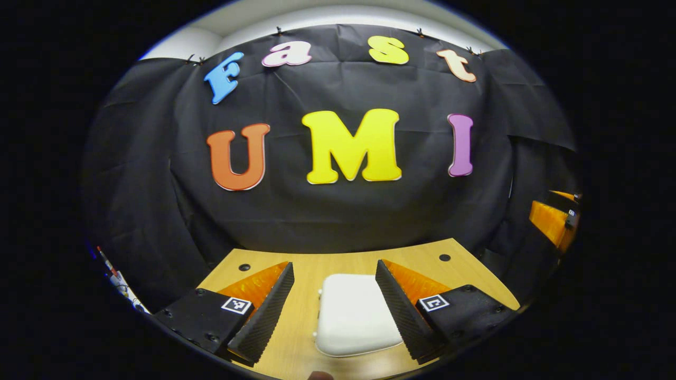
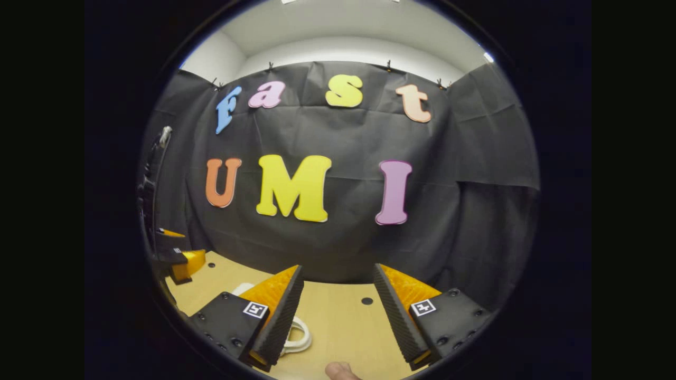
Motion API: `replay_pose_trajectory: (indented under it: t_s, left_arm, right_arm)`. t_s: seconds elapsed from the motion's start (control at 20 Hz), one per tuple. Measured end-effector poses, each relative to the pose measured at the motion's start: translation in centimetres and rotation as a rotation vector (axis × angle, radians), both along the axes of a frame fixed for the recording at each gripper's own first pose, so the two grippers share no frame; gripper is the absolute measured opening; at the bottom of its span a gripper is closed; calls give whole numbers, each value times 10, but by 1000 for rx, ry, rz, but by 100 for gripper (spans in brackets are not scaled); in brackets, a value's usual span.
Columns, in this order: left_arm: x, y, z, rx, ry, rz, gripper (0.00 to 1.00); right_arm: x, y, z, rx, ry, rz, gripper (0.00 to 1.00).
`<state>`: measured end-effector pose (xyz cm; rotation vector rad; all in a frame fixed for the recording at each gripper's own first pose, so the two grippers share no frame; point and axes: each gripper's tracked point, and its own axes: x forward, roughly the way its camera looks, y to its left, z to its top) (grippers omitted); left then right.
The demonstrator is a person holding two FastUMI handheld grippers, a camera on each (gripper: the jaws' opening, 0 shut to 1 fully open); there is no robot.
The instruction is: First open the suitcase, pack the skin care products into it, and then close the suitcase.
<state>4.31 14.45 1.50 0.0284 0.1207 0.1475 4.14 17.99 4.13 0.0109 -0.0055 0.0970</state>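
1. The suitcase (image 1: 353, 315) is a small, smooth white case with rounded corners, lid down, lying on the wooden table (image 1: 338, 264) at lower centre of the left gripper view.
2. No brand or writing is readable on it.
3. The left gripper (image 1: 335, 309) is spread apart, its fingers flanking the suitcase without touching it.
4. The right gripper (image 2: 339, 311) is spread apart above bare table, at lower centre of the right gripper view.

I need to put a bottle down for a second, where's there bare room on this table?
Bare wood lies on the table between the right gripper's open fingers, back to the black cloth wall. Also behind the white suitcase, up to the wall. It is tighter around the suitcase, which sits between the left gripper's fingers.
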Motion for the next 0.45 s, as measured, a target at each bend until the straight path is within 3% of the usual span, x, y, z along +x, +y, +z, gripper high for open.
replay_pose_trajectory:
  t_s: [0.15,0.45]
  left_arm:
    - [-9,25,20,-41,-82,32,98]
    - [-15,37,40,-53,-139,1,97]
  right_arm:
    - [4,34,4,-10,-16,34,80]
    - [11,73,6,-60,7,71,79]
